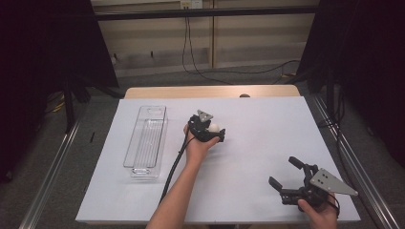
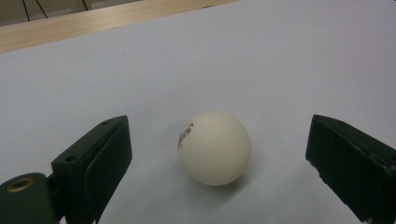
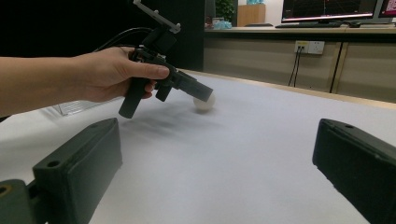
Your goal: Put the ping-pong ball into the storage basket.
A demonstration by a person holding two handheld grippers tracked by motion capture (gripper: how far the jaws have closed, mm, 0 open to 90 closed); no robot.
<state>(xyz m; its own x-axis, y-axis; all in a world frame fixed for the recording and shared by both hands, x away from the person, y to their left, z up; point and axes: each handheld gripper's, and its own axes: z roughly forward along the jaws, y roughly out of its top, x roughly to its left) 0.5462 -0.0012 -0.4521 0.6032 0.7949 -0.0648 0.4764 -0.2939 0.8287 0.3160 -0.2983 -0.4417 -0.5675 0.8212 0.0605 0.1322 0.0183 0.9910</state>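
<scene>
Ball: the white ball (image 2: 214, 148) sits on the white table sheet (image 1: 267, 124) near its middle, to the right of the clear tray (image 1: 147, 141) and apart from it. In the left gripper view it lies between your left jaws with a gap on each side, a little nearer the left-hand one; its printed mark faces that jaw.
Left gripper: the left gripper (image 1: 213, 130) is down at the ball, jaws spread, neither pad touching it. Nothing is held.
Right gripper: the right gripper (image 1: 282, 172) hangs over the near right corner of the sheet, jaws spread wide and empty, well apart from the ball.
Step in hand: judged to be the pinch on the ball, likely for the tray.
Centring: shift your left hand slightly so the ball sits midway; an off-centre close would likely nudge it sideways.
Height: keep the pads level with the ball's widest part, tips just off the sheet; too high and it may squirt out downward.
Closing: close slowly and evenly; stop once both pads bear on it.
Check: lift a little before you travel.
Right hand: leave it parked.
</scene>
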